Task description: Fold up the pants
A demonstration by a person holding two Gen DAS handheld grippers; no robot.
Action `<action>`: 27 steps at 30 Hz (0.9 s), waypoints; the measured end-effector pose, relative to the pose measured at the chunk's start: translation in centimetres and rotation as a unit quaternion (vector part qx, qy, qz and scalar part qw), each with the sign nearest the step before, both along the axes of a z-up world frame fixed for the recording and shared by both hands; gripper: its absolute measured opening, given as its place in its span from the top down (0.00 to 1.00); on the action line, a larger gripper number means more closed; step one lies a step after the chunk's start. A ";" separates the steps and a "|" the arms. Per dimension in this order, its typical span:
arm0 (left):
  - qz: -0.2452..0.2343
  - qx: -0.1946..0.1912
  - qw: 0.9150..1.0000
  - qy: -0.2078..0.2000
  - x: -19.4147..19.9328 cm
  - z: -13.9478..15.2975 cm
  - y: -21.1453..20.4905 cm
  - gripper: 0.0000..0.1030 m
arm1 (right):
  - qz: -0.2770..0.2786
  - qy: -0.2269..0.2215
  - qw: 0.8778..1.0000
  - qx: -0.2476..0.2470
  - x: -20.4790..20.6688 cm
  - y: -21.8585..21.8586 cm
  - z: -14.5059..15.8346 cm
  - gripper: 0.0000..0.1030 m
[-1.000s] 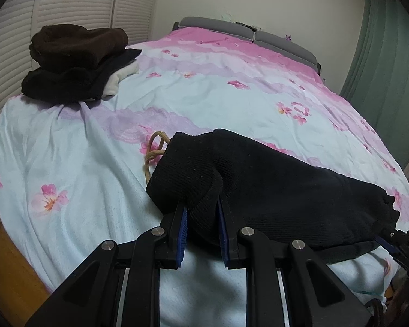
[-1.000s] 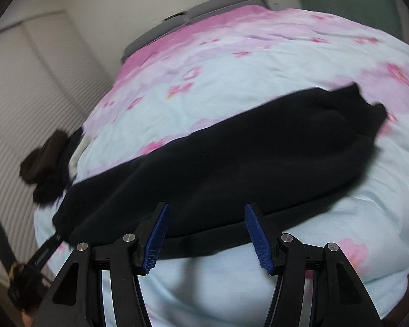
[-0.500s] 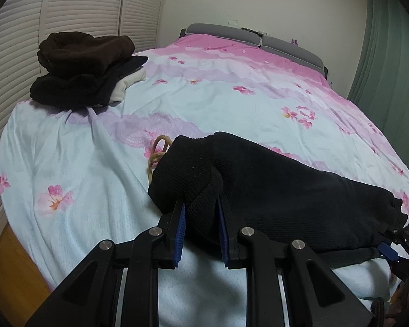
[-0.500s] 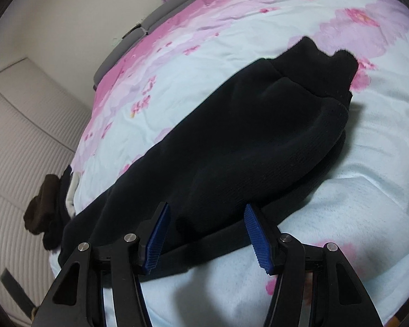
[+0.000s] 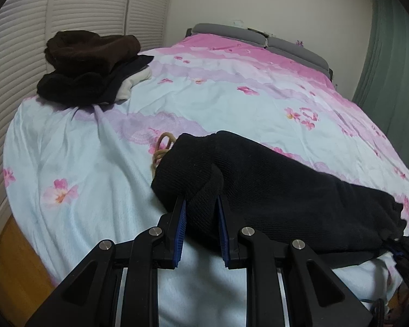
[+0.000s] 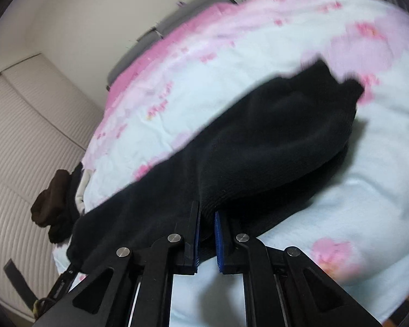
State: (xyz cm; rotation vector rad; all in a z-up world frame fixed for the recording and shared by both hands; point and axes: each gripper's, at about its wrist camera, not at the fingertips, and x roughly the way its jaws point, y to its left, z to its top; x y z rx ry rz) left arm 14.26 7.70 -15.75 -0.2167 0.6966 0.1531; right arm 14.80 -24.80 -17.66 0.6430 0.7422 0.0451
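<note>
Near the front edge of the bed, a bunch of the black knitted fleece pants (image 5: 272, 190) is pinched narrow by the left gripper (image 5: 201, 212) at the waist end, so that end is kept controlled for the fold. A thin fold is clamped by the right gripper (image 6: 205, 223), jaws nearly together, prob. to lift the leg end. The pants are laid along the front edge of the pink-and-pale-blue flowered bedcover (image 5: 218, 95). At the far left corner a stack of dark brown and black clothes (image 5: 90, 65) is kept apart, w/ cream fabric under it.

A home bedroom: a bed with a pink-and-pale-blue floral cotton duvet (image 5: 204, 103), grey padded headboard (image 5: 259, 38) behind, white louvred closet doors (image 5: 68, 13) beside it.
</note>
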 end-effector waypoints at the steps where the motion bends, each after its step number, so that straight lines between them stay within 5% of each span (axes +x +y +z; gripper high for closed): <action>1: 0.000 0.004 1.000 -0.002 -0.2 0.1 -0.1 0.79 | 0.002 -0.006 1.000 -0.008 -0.3 0.1 0.6 0.90; 18: 0.003 0.019 1.000 0.002 -0.8 -1.0 0.0 0.78 | 0.009 0.039 0.999 -0.031 0.6 0.1 -2.4 0.84; 21: 0.010 0.028 1.000 -0.007 -1.5 0.1 0.1 0.69 | 0.012 0.048 0.998 -0.030 0.5 -0.2 -1.6 0.72; 24: 0.018 0.035 0.999 -0.022 -2.5 1.4 0.1 0.44 | 0.002 0.044 0.998 -0.042 -0.3 -0.5 -0.7 0.51; 27: 0.017 0.042 0.998 -0.034 -3.4 2.6 -0.3 0.40 | -0.004 0.033 0.999 -0.038 -1.4 -1.1 0.5 0.48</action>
